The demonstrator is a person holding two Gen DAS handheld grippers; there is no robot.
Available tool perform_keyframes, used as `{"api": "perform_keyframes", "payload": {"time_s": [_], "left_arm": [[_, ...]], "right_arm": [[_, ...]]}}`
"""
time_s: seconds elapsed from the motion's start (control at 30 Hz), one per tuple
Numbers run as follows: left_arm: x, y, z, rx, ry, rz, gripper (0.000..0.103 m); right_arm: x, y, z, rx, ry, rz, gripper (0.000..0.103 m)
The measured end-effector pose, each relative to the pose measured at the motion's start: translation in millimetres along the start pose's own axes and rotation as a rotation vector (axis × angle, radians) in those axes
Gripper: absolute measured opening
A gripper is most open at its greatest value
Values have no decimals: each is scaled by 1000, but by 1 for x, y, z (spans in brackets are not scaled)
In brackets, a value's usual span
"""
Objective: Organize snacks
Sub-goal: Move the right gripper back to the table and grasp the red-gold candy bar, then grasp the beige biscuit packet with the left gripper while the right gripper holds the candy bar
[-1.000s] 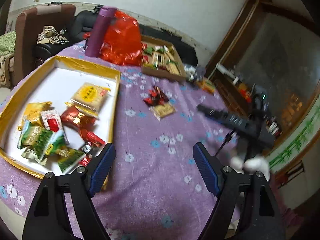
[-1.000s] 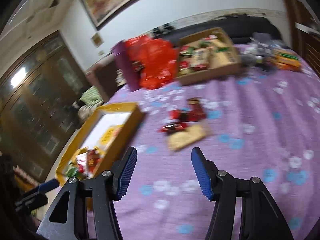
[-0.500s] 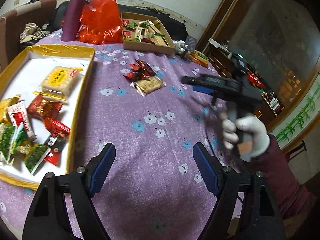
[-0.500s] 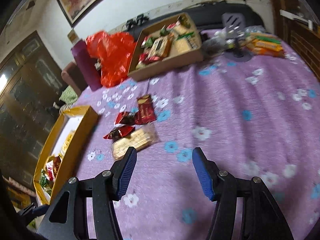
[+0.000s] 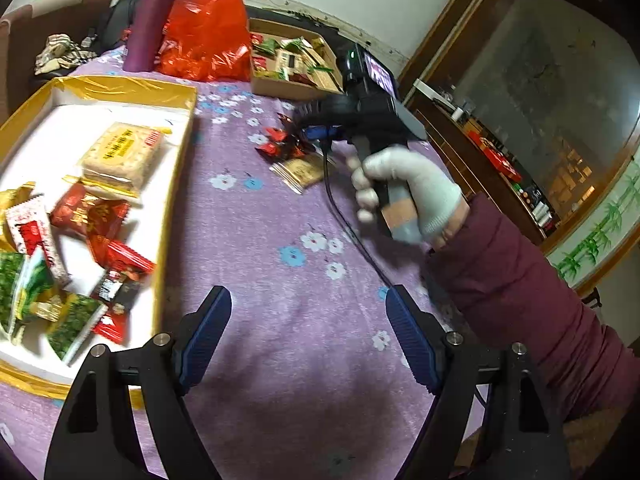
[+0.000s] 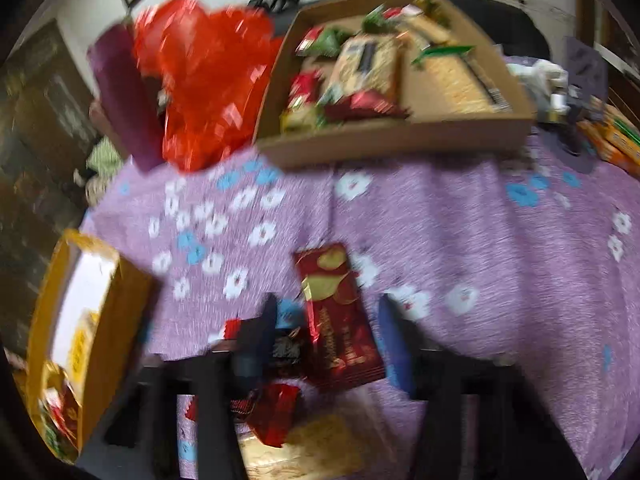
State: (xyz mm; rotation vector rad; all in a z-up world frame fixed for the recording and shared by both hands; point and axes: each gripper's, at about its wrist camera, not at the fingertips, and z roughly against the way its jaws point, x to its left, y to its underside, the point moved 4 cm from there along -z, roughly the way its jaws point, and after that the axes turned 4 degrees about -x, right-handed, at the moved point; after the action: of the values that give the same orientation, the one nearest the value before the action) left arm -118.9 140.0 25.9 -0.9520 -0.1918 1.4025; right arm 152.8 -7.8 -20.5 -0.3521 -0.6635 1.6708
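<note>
A long red snack packet point(image 6: 340, 320) lies on the purple flowered cloth between the fingers of my right gripper point(image 6: 330, 328). Its jaws are closing, and the blurred pads still stand a little apart from the packet. Small red packets point(image 6: 276, 412) and a tan cracker packet point(image 6: 312, 440) lie just below it. In the left wrist view the right gripper point(image 5: 316, 132), held by a gloved hand, tips down onto that pile of red packets point(image 5: 280, 146). My left gripper point(image 5: 308, 332) hovers open over bare cloth. Beside it, the yellow-rimmed tray point(image 5: 176, 184) holds several snacks.
A cardboard box point(image 5: 292, 86) of mixed snacks stands at the back, with a red plastic bag point(image 5: 204, 28) and a purple cylinder point(image 5: 154, 20) to its left. Orange boxes point(image 6: 612, 136) lie at the far right. A maroon sleeve point(image 5: 520, 288) crosses the table's right side.
The right gripper has swung left and down from open cloth onto the loose snack pile, and now straddles the long red packet. The left gripper has sunk slightly, still open.
</note>
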Motion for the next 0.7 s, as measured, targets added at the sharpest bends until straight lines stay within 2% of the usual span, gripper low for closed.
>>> {"api": "perform_keyframes", "payload": {"time_s": [0.07, 0.27, 0.33, 0.4, 0.47, 0.63, 0.7], "left_arm": [[3, -2, 0, -7, -10, 6, 80], [-1, 0, -2, 4, 4, -6, 80], [-3, 1, -2, 7, 9, -8, 80], [-7, 2, -5, 16, 12, -12, 80], [-13, 4, -9, 30, 5, -22, 80], [-32, 8, -20, 68, -28, -79, 80], [-42, 4, -25, 79, -53, -133, 80]], "right_arm": [[10, 10, 7, 3, 16, 74, 27], [22, 68, 48, 117, -146, 162, 27], [17, 85, 70, 118, -205, 163, 27], [3, 92, 88, 67, -170, 158, 27], [-13, 95, 98, 6, -87, 162, 27], [-45, 99, 98, -22, -55, 86, 27], [-54, 99, 94, -30, -56, 69, 27]]}}
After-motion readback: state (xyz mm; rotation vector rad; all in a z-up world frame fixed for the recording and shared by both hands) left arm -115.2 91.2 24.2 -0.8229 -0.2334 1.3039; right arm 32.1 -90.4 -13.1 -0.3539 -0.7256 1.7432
